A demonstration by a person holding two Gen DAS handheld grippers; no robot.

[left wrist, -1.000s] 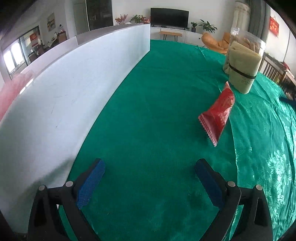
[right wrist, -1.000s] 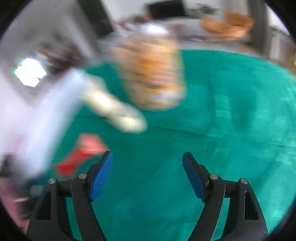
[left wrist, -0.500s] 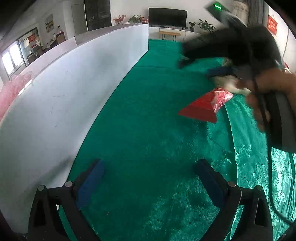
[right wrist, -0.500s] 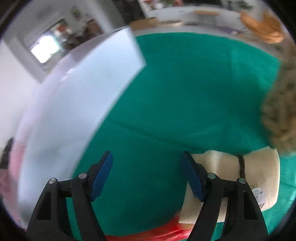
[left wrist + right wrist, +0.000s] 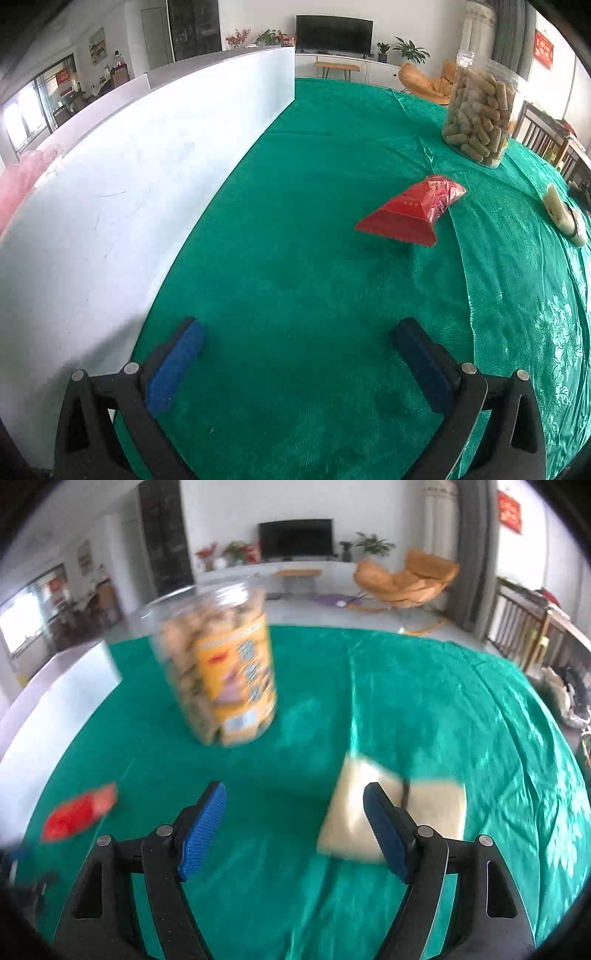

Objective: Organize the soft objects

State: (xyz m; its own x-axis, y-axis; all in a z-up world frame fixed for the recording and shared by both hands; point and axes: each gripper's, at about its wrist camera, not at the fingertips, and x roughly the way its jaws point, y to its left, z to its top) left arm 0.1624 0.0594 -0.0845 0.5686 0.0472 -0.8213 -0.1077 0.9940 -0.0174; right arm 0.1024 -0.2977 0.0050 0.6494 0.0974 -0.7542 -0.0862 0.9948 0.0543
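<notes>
Holding my left hand-held gripper (image 5: 295, 354) low over the surface (image 5: 303, 229), I have its jaws spread wide with only green cloth between the blue pads (image 5: 173, 365). A white board (image 5: 140, 177) stands along my left side. Ahead and to the right lies the red packet (image 5: 413, 210), flat end toward me, its far end resting on the edge of a shinier cloth layer (image 5: 517, 258). Beyond it stands the clear jar (image 5: 480, 114) full of tan sticks, upright, well apart from the packet. Near the right edge of this view lies the beige pack (image 5: 565, 218), on the shiny cloth.

My right hand-held gripper (image 5: 295, 823) is also spread wide and grips nothing; green cloth shows between its pads (image 5: 203, 830). This view is blurred. The beige pack (image 5: 436, 812), with a dark band across it, lies flat just behind the right-hand finger, which hides part of it; I cannot tell whether the finger touches it. The jar (image 5: 221, 672), with a yellow label, stands further off and left of centre. The red packet (image 5: 77, 816) lies at the far left, well apart from the pack.
</notes>
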